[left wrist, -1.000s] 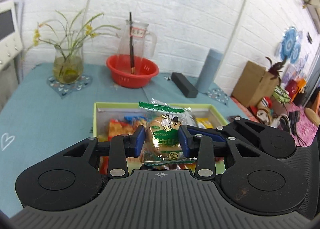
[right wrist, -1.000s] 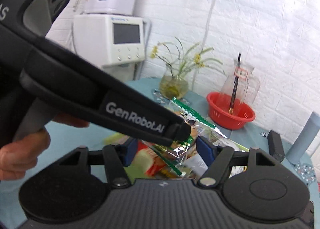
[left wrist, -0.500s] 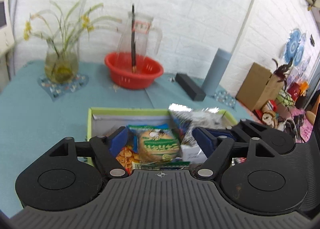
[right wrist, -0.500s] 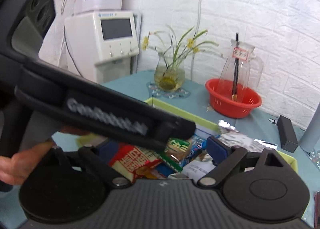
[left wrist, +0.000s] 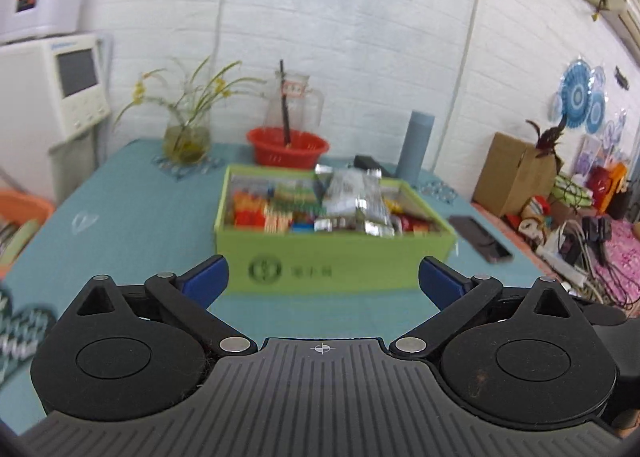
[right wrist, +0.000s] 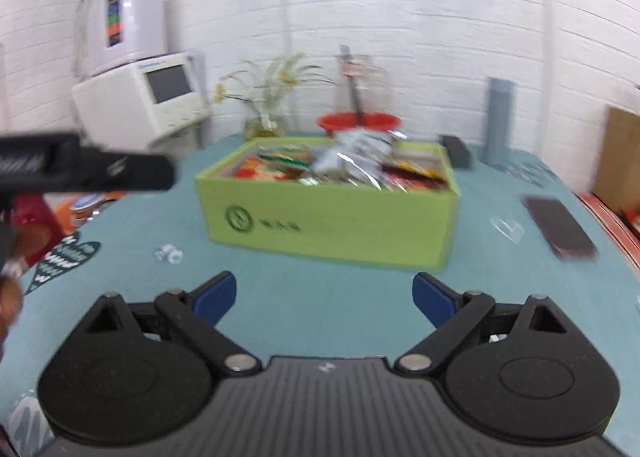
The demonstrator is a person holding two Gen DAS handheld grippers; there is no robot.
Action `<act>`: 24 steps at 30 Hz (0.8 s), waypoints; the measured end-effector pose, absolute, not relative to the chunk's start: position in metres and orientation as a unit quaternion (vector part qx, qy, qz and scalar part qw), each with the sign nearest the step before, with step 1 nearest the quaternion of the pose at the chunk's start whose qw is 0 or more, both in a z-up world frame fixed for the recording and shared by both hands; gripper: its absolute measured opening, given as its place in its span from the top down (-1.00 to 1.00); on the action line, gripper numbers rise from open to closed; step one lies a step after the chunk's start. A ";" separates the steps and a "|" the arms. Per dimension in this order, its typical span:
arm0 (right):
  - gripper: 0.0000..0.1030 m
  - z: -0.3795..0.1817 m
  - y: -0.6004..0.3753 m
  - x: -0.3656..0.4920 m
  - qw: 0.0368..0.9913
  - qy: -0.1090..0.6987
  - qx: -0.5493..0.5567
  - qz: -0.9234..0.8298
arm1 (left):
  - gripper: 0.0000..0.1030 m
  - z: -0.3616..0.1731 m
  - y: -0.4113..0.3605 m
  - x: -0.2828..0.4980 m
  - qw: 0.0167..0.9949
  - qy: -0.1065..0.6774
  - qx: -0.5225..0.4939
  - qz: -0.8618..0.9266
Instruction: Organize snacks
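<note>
Left gripper point(left wrist: 322, 281): blue pads spread wide, nothing between them. Right gripper point(right wrist: 323, 297): wide too, nothing held. Both up over bare teal table point(left wrist: 140, 225), well back from the green box point(left wrist: 332, 261).

Green box in the middle of the table, packed with snacks point(left wrist: 280, 209). Red, orange and green packs on the left side, shiny silver bags point(left wrist: 352, 201) poking up above the rim near the middle. Pictures a bit blurry, so pack names too hard to read.

Lots of flat teal cloth in front of the box and off to its left. On the right, a dark phone point(left wrist: 480, 237) near the box corner, close to the table edge. Behind the box, just past its back wall, a red basket point(left wrist: 288, 145), a glass vase with flowers point(left wrist: 186, 133), a gray tube point(left wrist: 414, 149). Small clear bits point(right wrist: 168, 253) on the cloth by the box's front left corner. Left gripper's black body point(right wrist: 80, 173) poking in from the left in the right wrist view.
</note>
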State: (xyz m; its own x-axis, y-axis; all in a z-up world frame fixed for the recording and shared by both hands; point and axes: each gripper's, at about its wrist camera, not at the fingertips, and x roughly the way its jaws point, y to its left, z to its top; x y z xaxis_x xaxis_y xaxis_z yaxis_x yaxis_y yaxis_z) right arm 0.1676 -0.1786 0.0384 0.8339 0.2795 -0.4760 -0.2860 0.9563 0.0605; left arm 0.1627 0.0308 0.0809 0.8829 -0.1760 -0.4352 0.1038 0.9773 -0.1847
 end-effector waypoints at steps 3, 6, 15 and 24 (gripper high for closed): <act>-0.83 0.028 -0.189 0.124 0.966 0.243 0.016 0.088 | -0.79 0.063 0.016 0.115 0.968 0.236 -0.068 -0.056; -0.99 0.019 -0.198 0.083 0.971 0.234 0.033 0.047 | -0.77 0.048 0.000 0.074 0.965 0.249 -0.053 -0.057; -0.99 0.015 -0.220 -0.040 0.982 0.177 0.069 0.015 | -0.77 0.033 -0.020 -0.024 0.970 0.231 -0.039 -0.061; -0.99 0.011 -0.232 -0.127 0.991 0.121 0.055 0.023 | -0.79 0.027 -0.032 -0.102 0.979 0.197 -0.015 -0.045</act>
